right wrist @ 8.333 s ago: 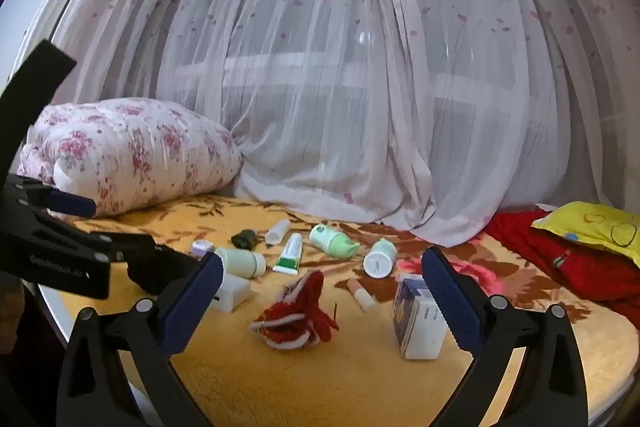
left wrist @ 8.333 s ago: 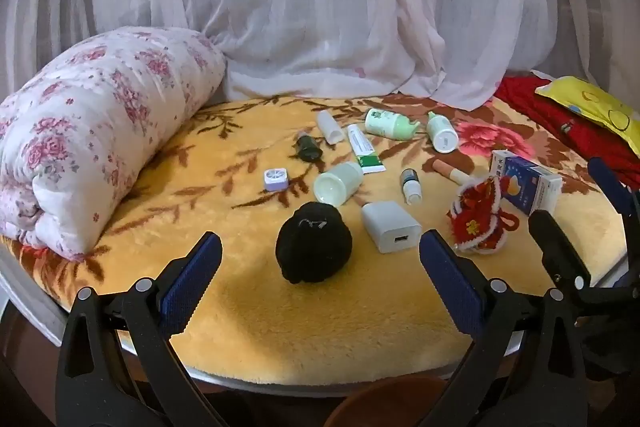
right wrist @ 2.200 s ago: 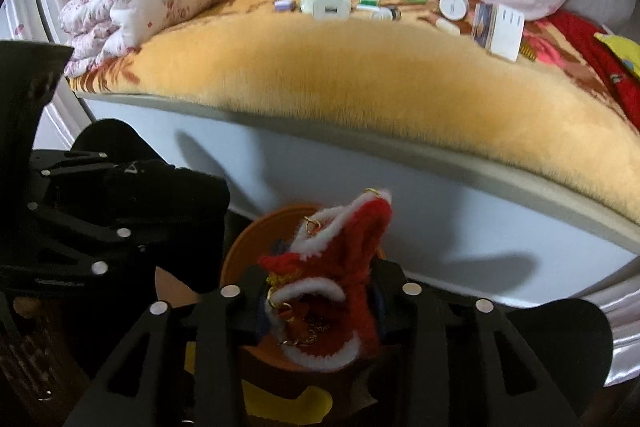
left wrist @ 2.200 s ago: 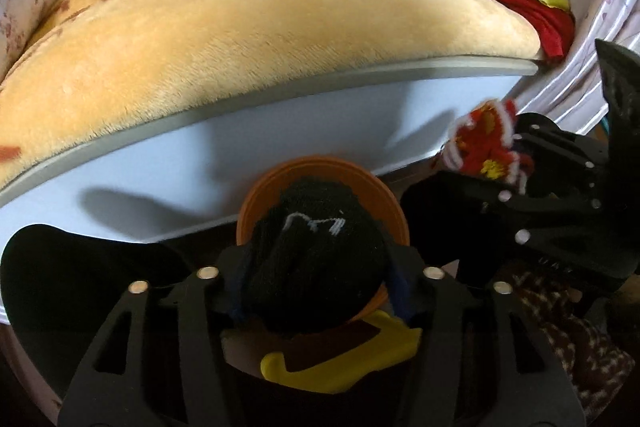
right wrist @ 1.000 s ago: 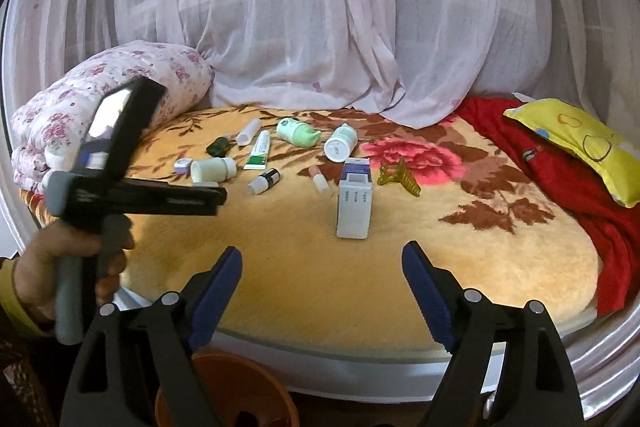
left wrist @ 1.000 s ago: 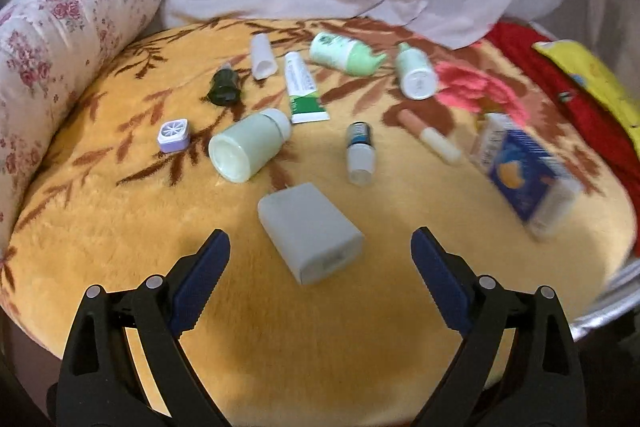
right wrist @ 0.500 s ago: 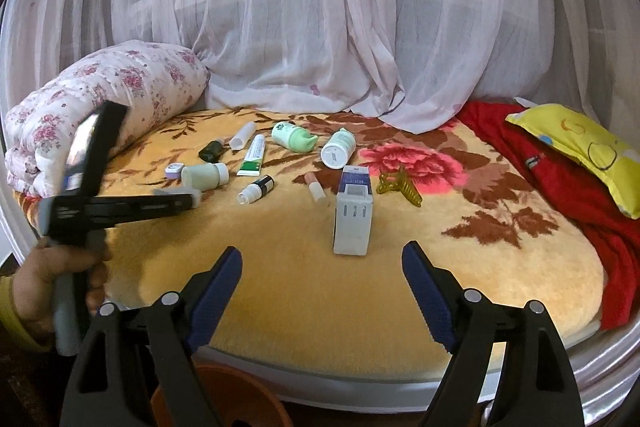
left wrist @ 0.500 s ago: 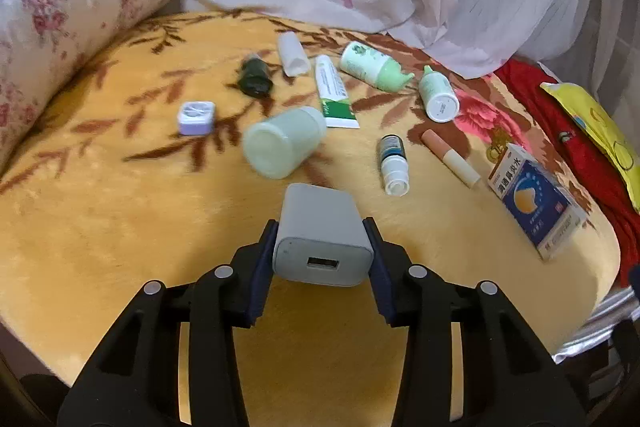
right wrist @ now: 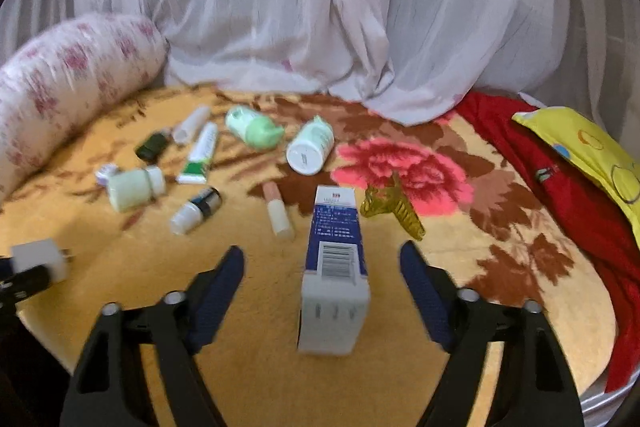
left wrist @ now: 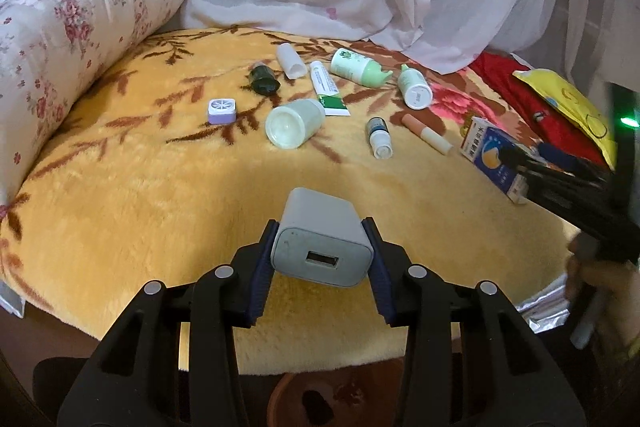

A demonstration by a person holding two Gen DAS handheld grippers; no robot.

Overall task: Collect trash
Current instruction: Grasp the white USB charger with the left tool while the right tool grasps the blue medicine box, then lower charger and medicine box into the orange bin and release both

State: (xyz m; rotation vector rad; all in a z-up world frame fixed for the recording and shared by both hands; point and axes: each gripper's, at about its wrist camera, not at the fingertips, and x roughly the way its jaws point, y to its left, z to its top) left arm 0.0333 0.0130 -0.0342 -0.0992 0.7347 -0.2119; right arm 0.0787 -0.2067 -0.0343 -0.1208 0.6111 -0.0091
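Note:
My left gripper [left wrist: 322,259] is shut on a white USB charger block [left wrist: 320,239] and holds it above the near edge of the yellow blanket [left wrist: 140,187]. The charger also shows at the left edge of the right wrist view [right wrist: 38,259]. My right gripper [right wrist: 322,283] is open, its fingers on either side of a blue and white medicine box [right wrist: 334,275] that lies on the blanket. The box also shows in the left wrist view [left wrist: 494,159]. An orange bin [left wrist: 320,399] sits on the floor below the bed edge.
Small bottles, a toothpaste tube [left wrist: 329,87], a lip balm [right wrist: 277,211], a pale green jar [left wrist: 294,123] and a yellow hair clip [right wrist: 394,205] lie scattered on the blanket. A floral quilt roll [left wrist: 60,27] lies at left. Red cloth and a yellow pillow [right wrist: 592,143] lie at right.
My left gripper has lifted the charger and pulled back toward the bed edge. My right gripper has moved forward and down until its open fingers flank the medicine box.

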